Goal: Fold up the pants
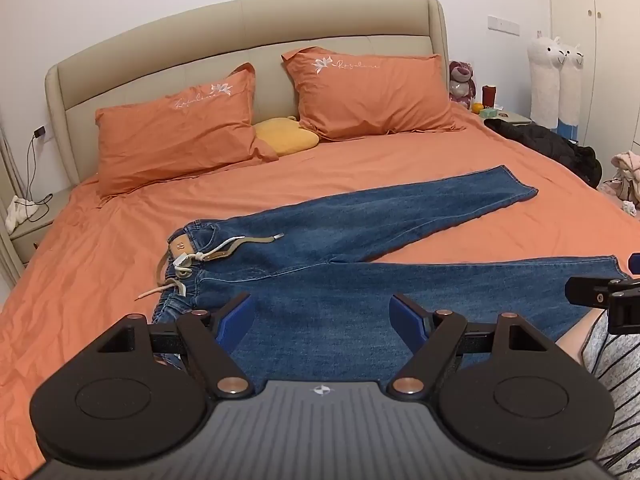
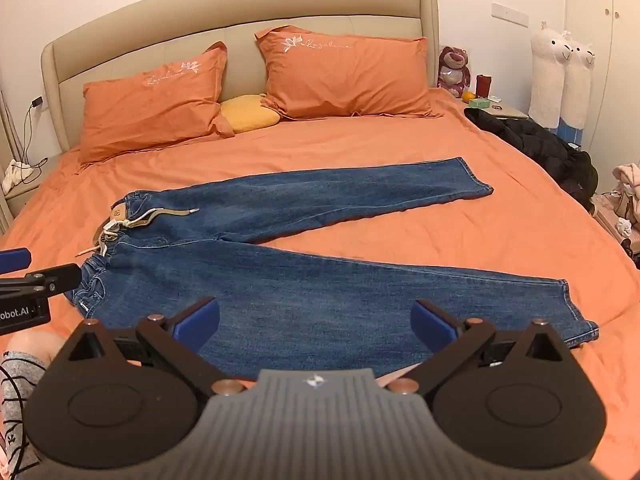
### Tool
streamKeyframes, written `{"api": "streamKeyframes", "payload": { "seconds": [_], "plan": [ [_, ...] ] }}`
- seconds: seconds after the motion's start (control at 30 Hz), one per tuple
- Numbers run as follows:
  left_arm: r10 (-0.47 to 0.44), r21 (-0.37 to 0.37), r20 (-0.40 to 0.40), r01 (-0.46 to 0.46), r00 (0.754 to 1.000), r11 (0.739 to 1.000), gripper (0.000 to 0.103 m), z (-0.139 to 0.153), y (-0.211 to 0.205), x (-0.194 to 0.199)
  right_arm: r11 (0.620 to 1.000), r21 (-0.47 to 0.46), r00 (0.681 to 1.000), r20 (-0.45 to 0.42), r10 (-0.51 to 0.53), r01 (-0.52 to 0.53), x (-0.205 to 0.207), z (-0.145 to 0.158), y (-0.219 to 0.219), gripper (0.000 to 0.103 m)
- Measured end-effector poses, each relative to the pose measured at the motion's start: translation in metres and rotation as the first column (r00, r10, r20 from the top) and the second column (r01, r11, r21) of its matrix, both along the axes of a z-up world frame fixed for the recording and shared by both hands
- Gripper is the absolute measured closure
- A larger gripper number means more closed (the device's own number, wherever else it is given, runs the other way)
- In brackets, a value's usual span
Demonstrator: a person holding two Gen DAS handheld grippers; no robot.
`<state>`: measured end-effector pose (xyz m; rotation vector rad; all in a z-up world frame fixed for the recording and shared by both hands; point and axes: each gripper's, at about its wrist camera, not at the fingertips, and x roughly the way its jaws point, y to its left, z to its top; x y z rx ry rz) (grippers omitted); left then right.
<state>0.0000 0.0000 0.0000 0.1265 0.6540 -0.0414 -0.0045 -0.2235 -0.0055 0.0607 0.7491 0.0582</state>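
Blue jeans lie flat on the orange bed, waistband with a pale drawstring to the left, both legs spread apart to the right. My left gripper is open and empty, above the near leg close to the waistband. My right gripper is open and empty, above the middle of the near leg. The near leg's hem lies to the right of it. The far leg angles toward the back right. Each gripper shows at the edge of the other's view.
Two orange pillows and a yellow cushion lie at the beige headboard. A black jacket lies on the bed's right edge. Plush toys and a nightstand stand at the right, a cable and nightstand at the left.
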Motion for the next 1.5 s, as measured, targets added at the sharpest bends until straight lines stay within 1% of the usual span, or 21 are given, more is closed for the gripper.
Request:
{"api": "streamKeyframes", "payload": {
  "seconds": [0.13, 0.27, 0.3, 0.33, 0.53, 0.6, 1.1, 1.5],
  "plan": [
    [0.003, -0.005, -0.004, -0.003, 1.000, 1.000, 0.013, 0.000, 0.001, 0.000, 1.000, -0.002, 1.000, -0.002, 0.004, -0.004, 0.000, 0.000, 0.001, 0.005],
    [0.006, -0.010, -0.006, -0.006, 1.000, 1.000, 0.013, -0.003, 0.013, -0.004, 1.000, 0.000, 1.000, -0.006, 0.007, -0.007, 0.000, 0.001, 0.000, 0.005],
    [0.005, -0.002, -0.014, -0.005, 1.000, 1.000, 0.013, -0.004, 0.009, 0.000, 1.000, 0.000, 1.000, -0.006, 0.007, -0.007, 0.000, 0.001, -0.001, 0.005],
    [0.006, -0.001, -0.013, -0.006, 1.000, 1.000, 0.013, -0.005, 0.010, 0.000, 1.000, -0.003, 1.000, -0.006, 0.010, -0.010, 0.000, 0.000, 0.006, 0.005],
    [0.007, -0.006, -0.019, -0.007, 1.000, 1.000, 0.013, -0.009, 0.017, -0.001, 1.000, -0.009, 1.000, -0.006, 0.016, -0.016, -0.001, 0.001, 0.002, 0.005],
    [0.007, 0.010, -0.027, -0.007, 1.000, 1.000, 0.013, -0.006, 0.009, -0.001, 1.000, -0.009, 1.000, -0.005, 0.018, -0.018, 0.000, 0.001, 0.002, 0.005],
    [0.005, 0.009, -0.029, -0.005, 1.000, 1.000, 0.013, -0.007, 0.006, -0.001, 0.999, -0.006, 0.999, -0.001, 0.045, -0.045, 0.000, 0.004, 0.015, 0.005],
    [-0.023, 0.029, -0.031, 0.024, 0.999, 0.999, 0.013, -0.009, -0.008, -0.006, 0.997, -0.009, 0.997, -0.012, 0.072, -0.072, 0.002, -0.001, 0.026, 0.005]
  ]
}}
